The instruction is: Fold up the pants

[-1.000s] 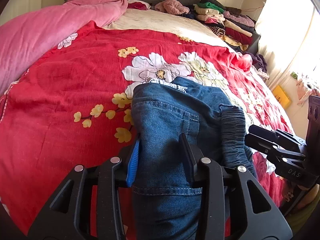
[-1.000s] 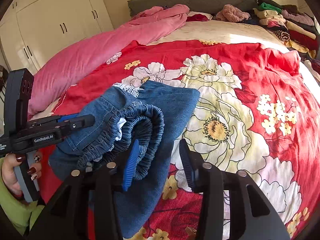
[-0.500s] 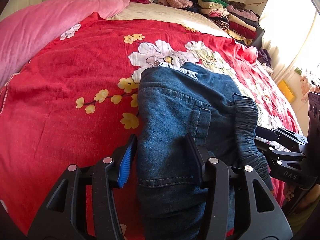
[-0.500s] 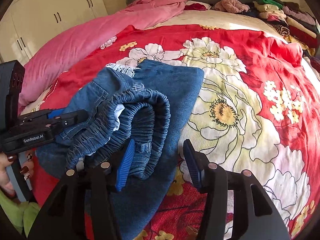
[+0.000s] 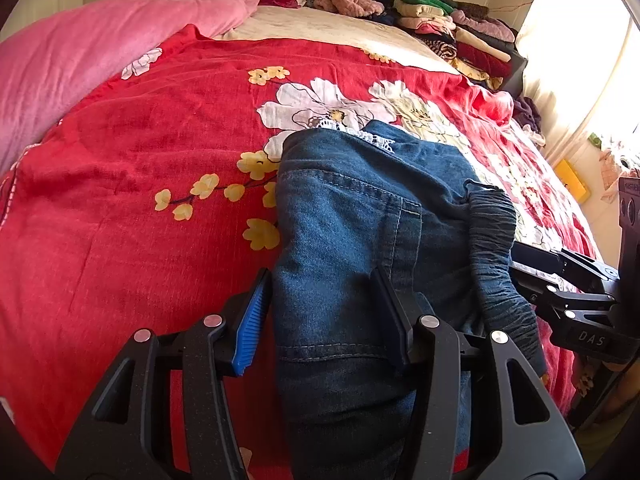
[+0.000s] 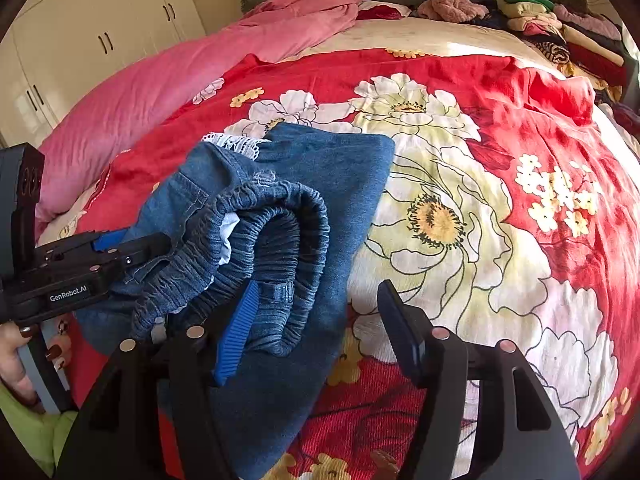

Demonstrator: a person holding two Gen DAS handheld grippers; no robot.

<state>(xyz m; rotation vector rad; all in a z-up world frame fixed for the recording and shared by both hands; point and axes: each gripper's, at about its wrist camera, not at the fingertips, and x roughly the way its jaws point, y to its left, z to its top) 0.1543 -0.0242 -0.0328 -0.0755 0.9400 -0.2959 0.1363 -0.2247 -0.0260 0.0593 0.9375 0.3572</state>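
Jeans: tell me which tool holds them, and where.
Neither, it seems. The left tool straddles the jeans' folded edge, blue pad clear of it; the right tool's jaws are opening around the elastic waistband.

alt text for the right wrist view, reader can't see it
Folded blue denim pants with a gathered elastic waistband lie on a red floral bedspread. The right gripper, jaws opening, has only the waistband's edge between its fingers, neither pad pressing. The left gripper reaches in from the left; a pink quilt lies behind.

A home bedroom: bed [image 6: 520, 92] with floral cover, white wardrobe [image 6: 100, 20], stacked clothes [image 5: 452, 28].
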